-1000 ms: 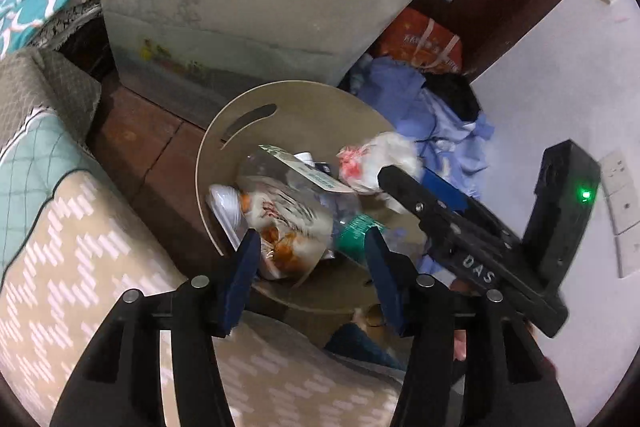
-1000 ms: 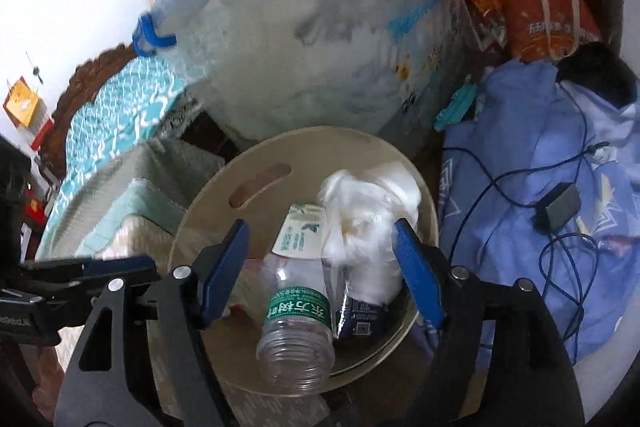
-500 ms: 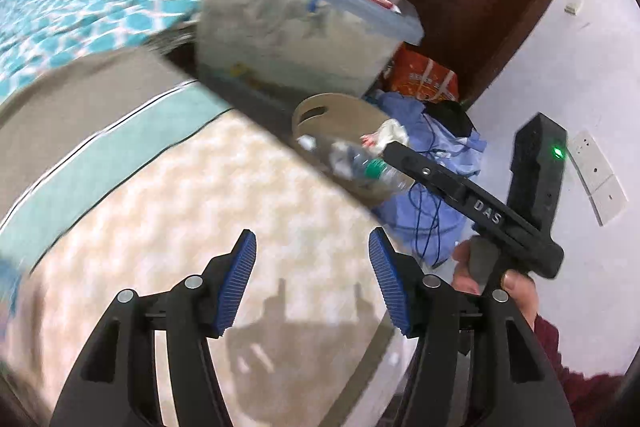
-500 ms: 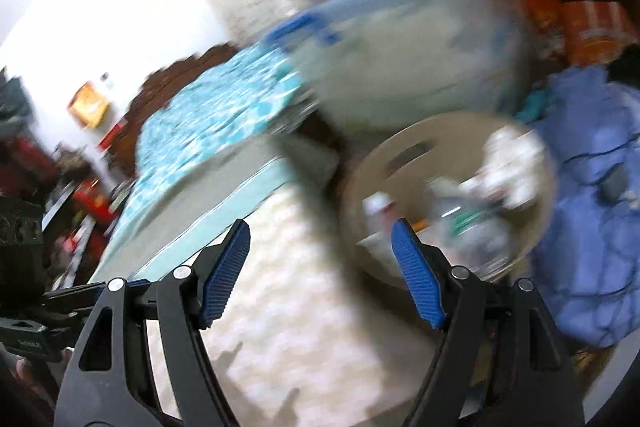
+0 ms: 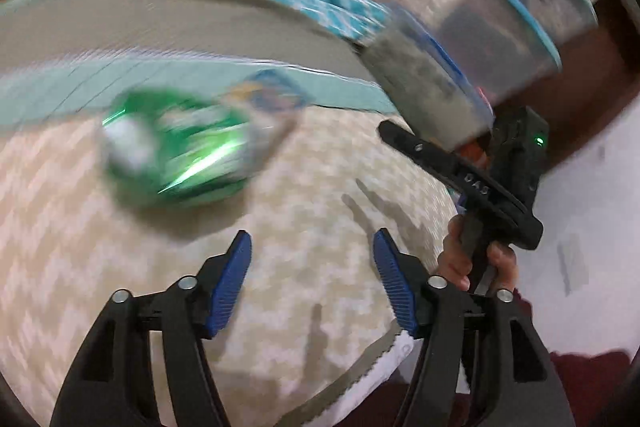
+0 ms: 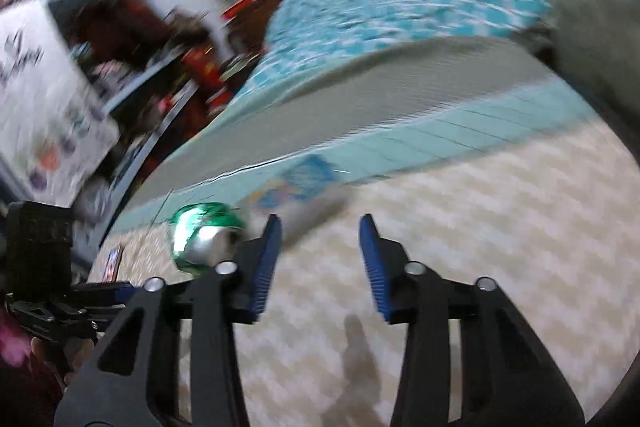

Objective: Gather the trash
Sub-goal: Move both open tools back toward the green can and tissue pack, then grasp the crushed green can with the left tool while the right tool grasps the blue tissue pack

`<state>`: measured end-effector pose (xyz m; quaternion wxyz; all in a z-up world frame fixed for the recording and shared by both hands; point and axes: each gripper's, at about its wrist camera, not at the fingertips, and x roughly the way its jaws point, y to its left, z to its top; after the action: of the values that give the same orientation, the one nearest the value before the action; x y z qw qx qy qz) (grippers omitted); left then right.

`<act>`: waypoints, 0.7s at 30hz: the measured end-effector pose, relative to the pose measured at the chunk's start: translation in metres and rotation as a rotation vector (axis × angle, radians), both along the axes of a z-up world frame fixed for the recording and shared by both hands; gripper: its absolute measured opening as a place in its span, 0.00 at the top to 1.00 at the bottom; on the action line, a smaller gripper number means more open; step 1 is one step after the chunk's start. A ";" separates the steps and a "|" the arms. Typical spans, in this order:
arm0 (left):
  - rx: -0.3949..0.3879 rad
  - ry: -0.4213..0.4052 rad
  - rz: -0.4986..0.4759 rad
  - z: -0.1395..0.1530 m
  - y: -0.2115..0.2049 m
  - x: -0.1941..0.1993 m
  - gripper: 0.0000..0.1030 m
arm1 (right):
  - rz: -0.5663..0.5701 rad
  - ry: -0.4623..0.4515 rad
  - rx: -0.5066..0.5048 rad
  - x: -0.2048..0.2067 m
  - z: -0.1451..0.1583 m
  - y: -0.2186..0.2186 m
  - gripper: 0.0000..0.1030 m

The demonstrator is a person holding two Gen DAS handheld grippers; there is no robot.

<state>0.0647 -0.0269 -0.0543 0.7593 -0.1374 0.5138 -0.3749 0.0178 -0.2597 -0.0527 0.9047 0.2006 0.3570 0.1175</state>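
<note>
Only left view: storage bins (image 5: 500, 39), right claw (image 5: 404, 137)

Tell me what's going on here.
A person is collecting trash with a hand-held gripper in each hand. Both now point at a bed with a beige zigzag-patterned cover, where a shiny green crumpled can lies beside a blurry blue-printed wrapper. The left hand-held gripper is open and empty, short of the can. The right hand-held gripper has just been closing, with nothing between its jaws.
</note>
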 end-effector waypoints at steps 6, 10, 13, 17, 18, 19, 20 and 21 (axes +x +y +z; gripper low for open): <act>-0.134 0.105 0.188 -0.024 0.063 0.022 0.38 | 0.063 0.019 -0.054 0.044 -0.001 0.056 0.63; -0.203 0.159 0.221 -0.034 0.070 0.034 0.35 | 0.095 0.060 -0.091 0.051 -0.015 0.080 0.63; -0.242 0.190 0.218 -0.042 0.068 0.042 0.32 | 0.106 0.075 -0.106 0.050 -0.021 0.092 0.64; -0.263 0.214 0.227 -0.050 0.063 0.054 0.32 | 0.151 0.085 -0.113 0.040 -0.023 0.107 0.64; -0.270 0.210 0.230 -0.049 0.062 0.056 0.32 | 0.165 0.089 -0.108 0.037 -0.024 0.110 0.64; -0.268 0.205 0.232 -0.050 0.059 0.058 0.32 | 0.188 0.093 -0.107 0.032 -0.024 0.114 0.64; -0.263 0.199 0.236 -0.051 0.058 0.059 0.33 | 0.198 0.092 -0.112 0.030 -0.024 0.116 0.64; -0.261 0.191 0.236 -0.050 0.058 0.060 0.34 | 0.205 0.088 -0.118 0.026 -0.024 0.118 0.63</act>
<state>0.1251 0.0309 -0.1048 0.7217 -0.3290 0.5107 -0.3319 0.0436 -0.1419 -0.0769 0.8815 0.1145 0.4214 0.1793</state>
